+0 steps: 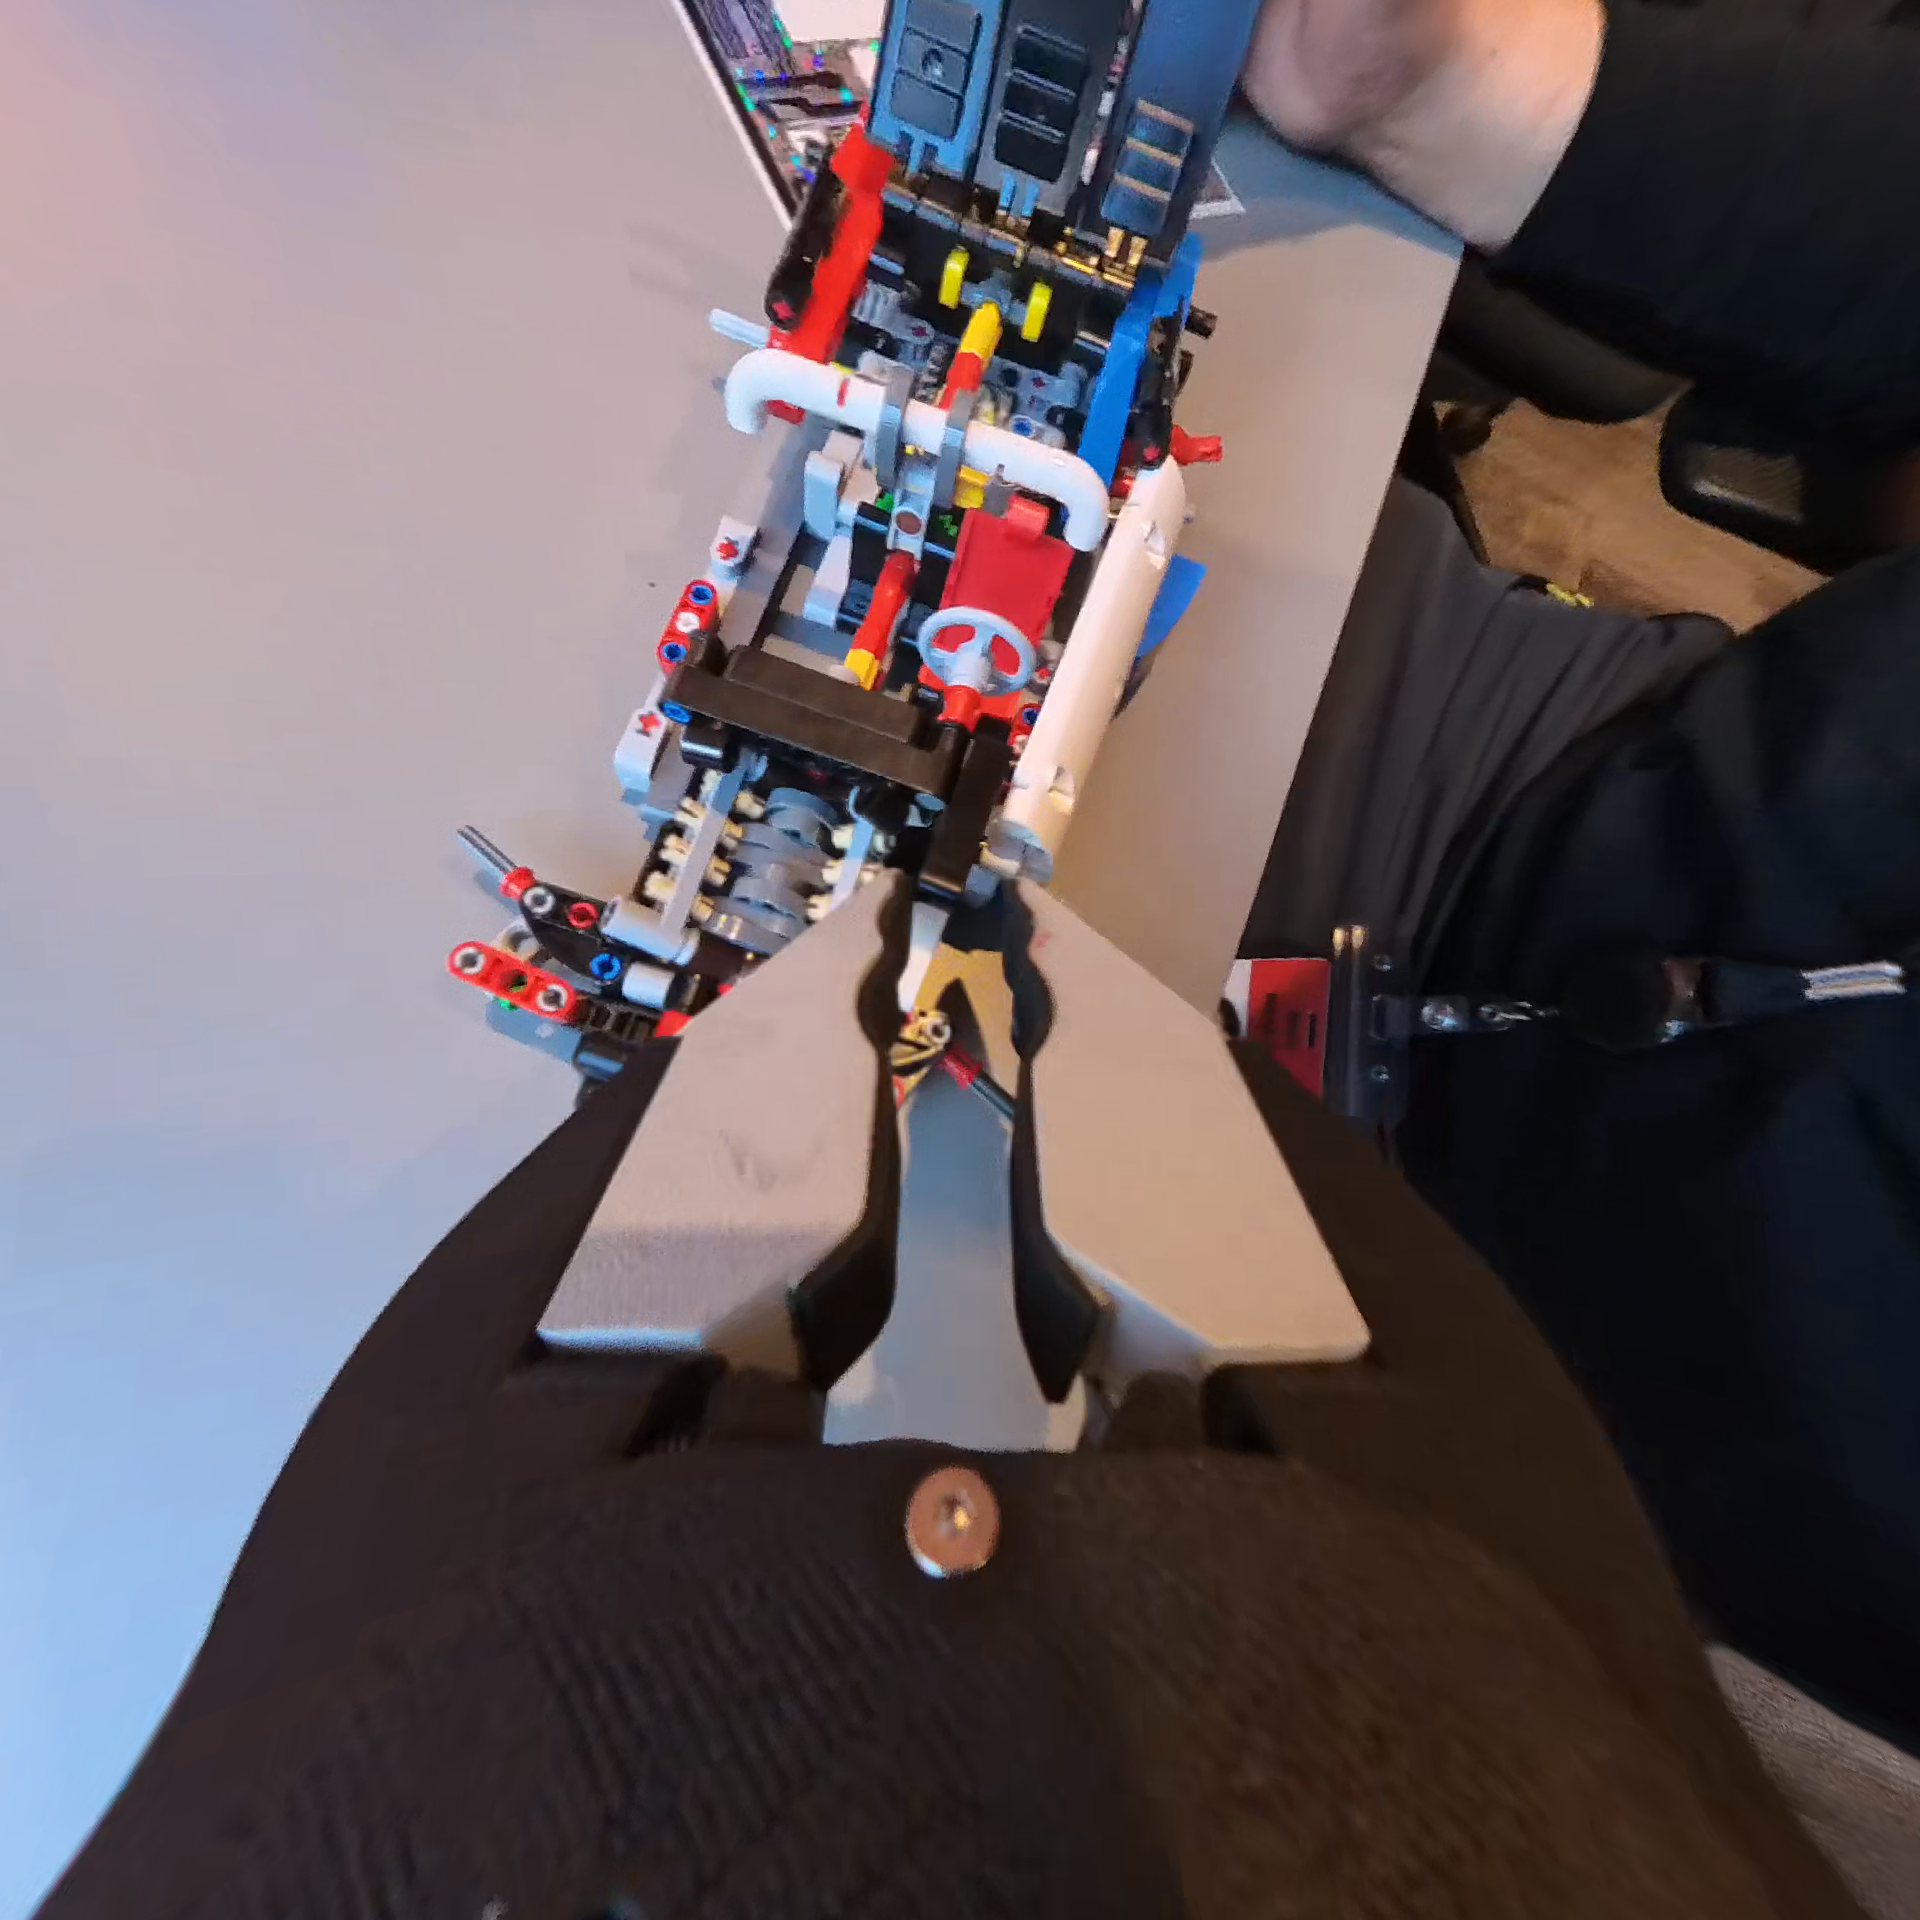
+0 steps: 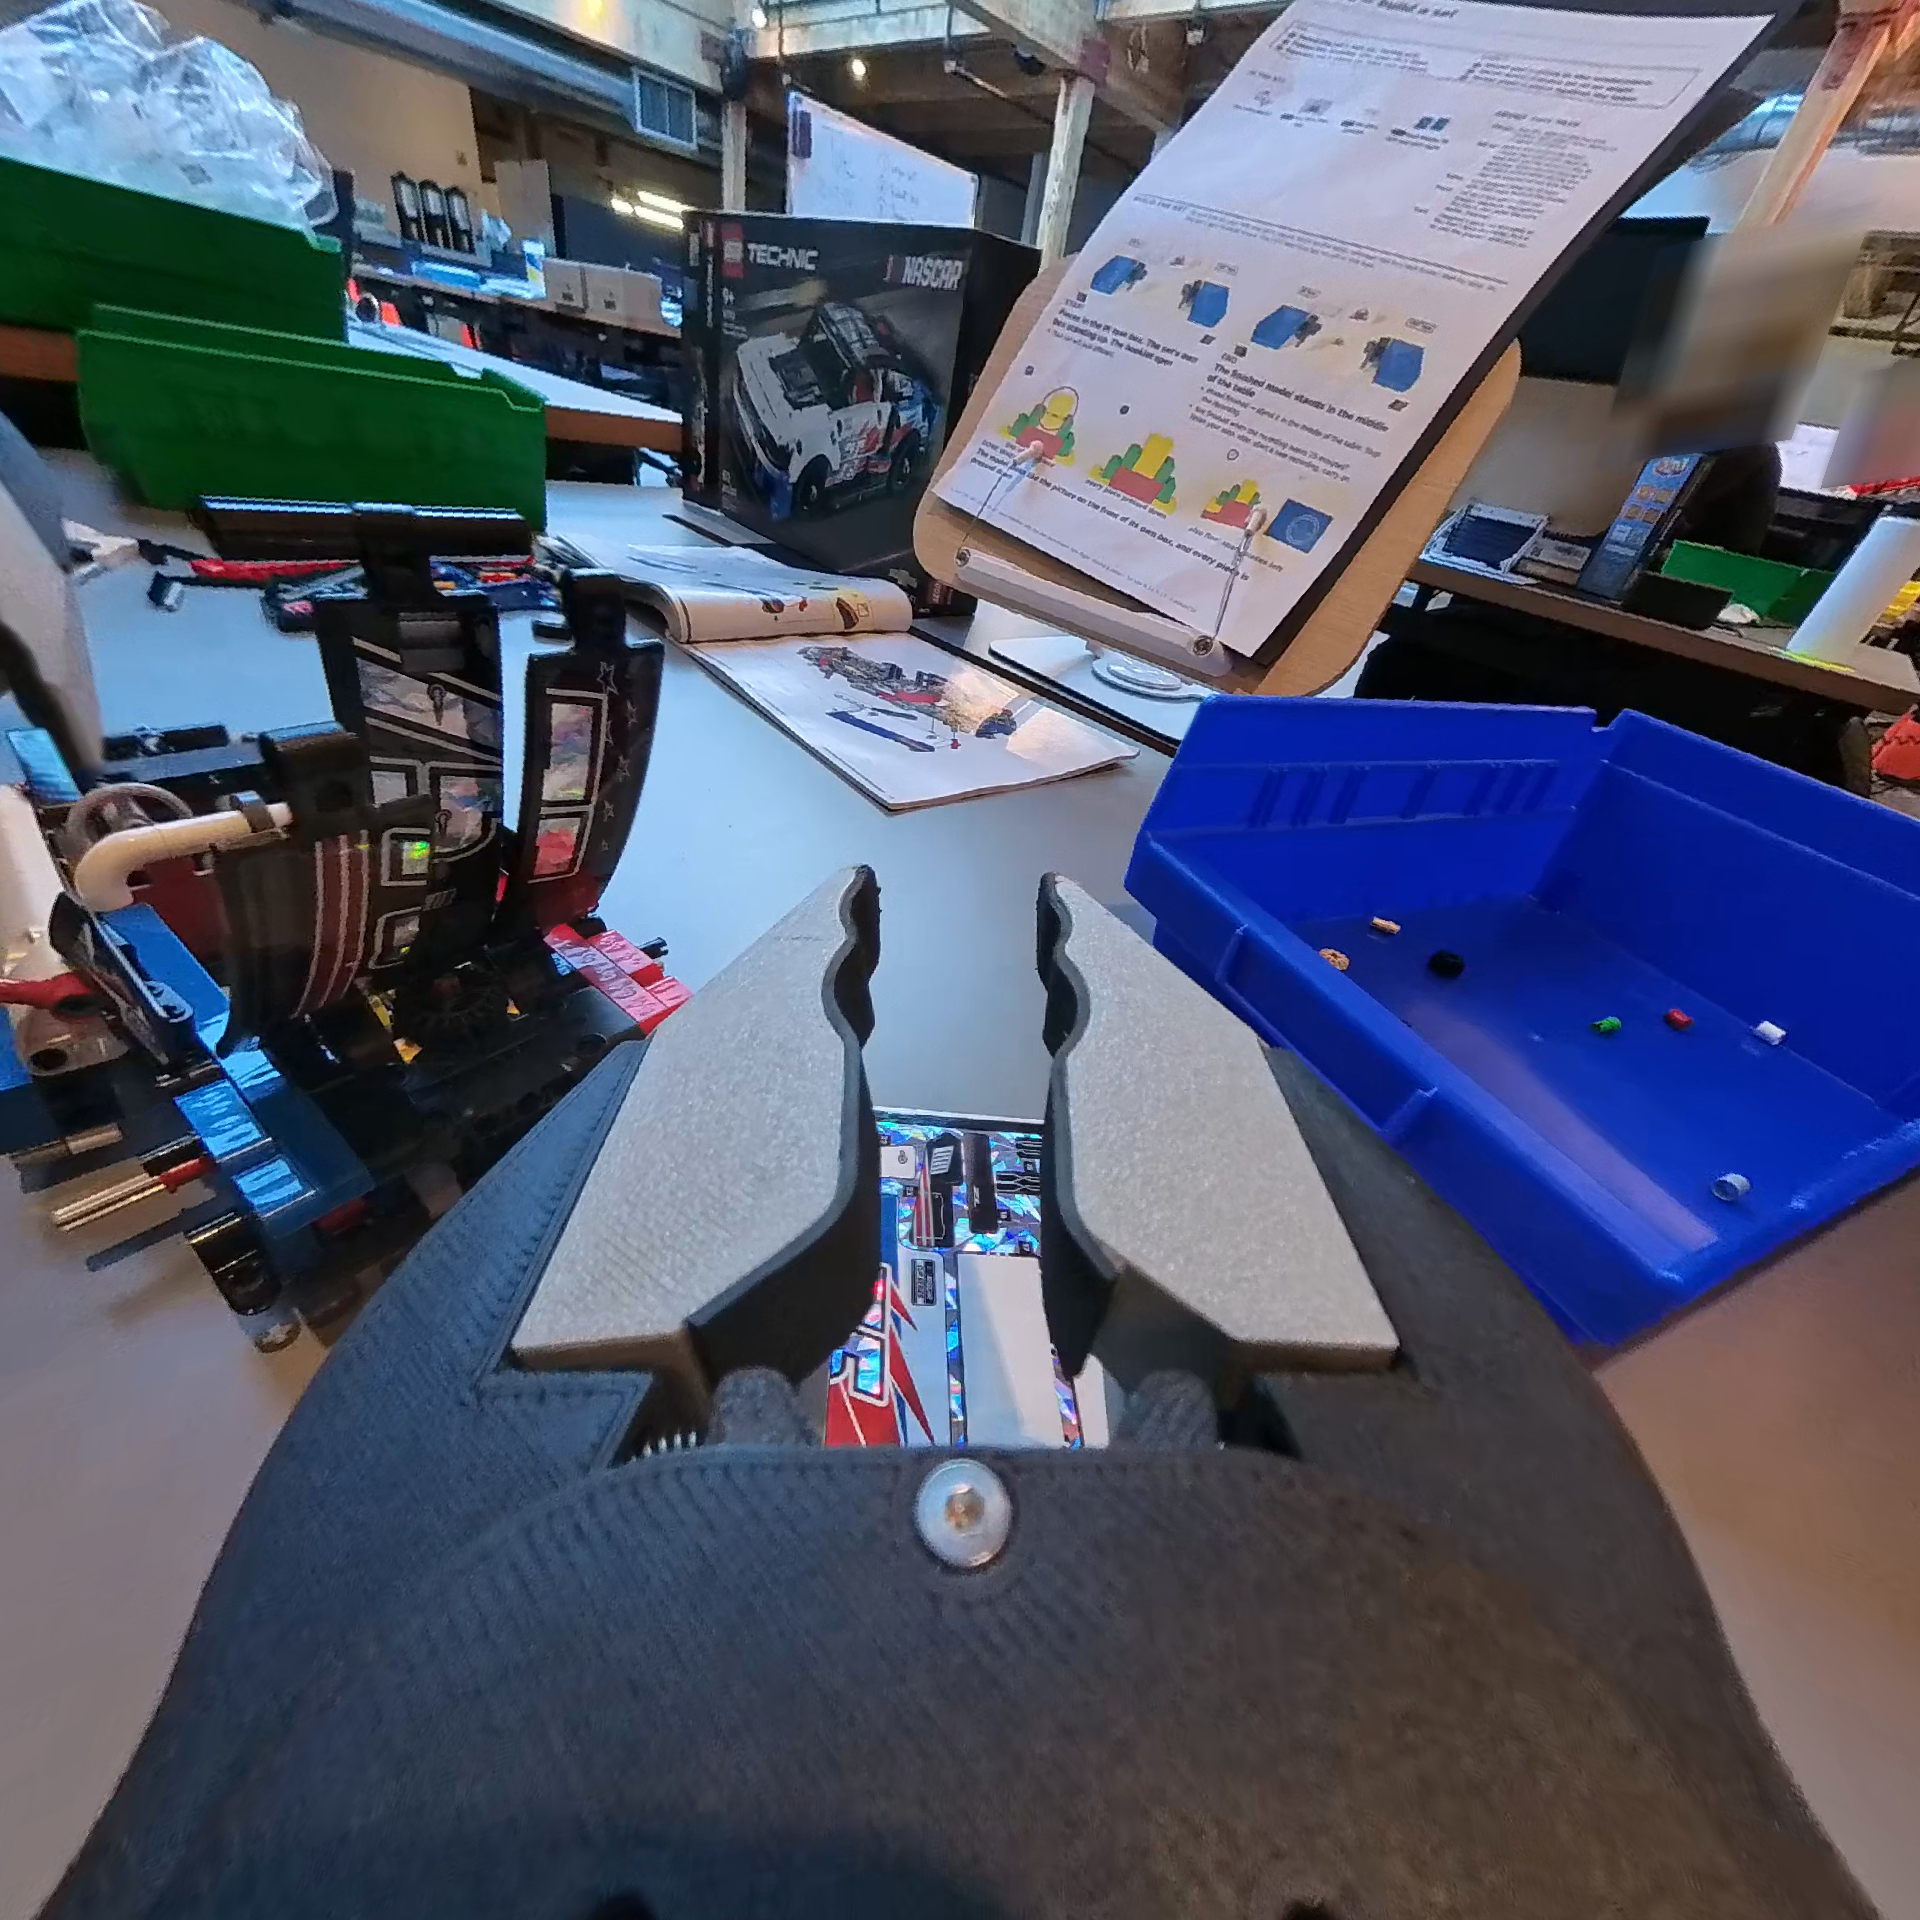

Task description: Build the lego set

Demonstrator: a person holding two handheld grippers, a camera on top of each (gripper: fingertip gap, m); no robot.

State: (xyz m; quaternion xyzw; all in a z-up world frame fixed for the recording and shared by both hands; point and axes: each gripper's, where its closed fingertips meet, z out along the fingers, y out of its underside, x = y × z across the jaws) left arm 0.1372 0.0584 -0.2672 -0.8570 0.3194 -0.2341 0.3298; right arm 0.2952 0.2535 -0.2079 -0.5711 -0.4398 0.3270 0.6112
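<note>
Lego car chassis (image 1: 894, 623) lies lengthwise on the grey surface (image 1: 312, 520), its front end towards the left tool (image 1: 951, 904), whose fingers are clenched on a black frame piece there, apparently steadying the model. The right tool (image 2: 956, 935) hovers released over a sticker sheet (image 2: 956, 1247), beside the blue bin (image 2: 1558, 987) of small loose pieces, likely ready to fetch one.

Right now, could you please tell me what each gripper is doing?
Left gripper: jaws apart at the lego car, grip cannot be told.
Right gripper: open, holding nothing.
</note>
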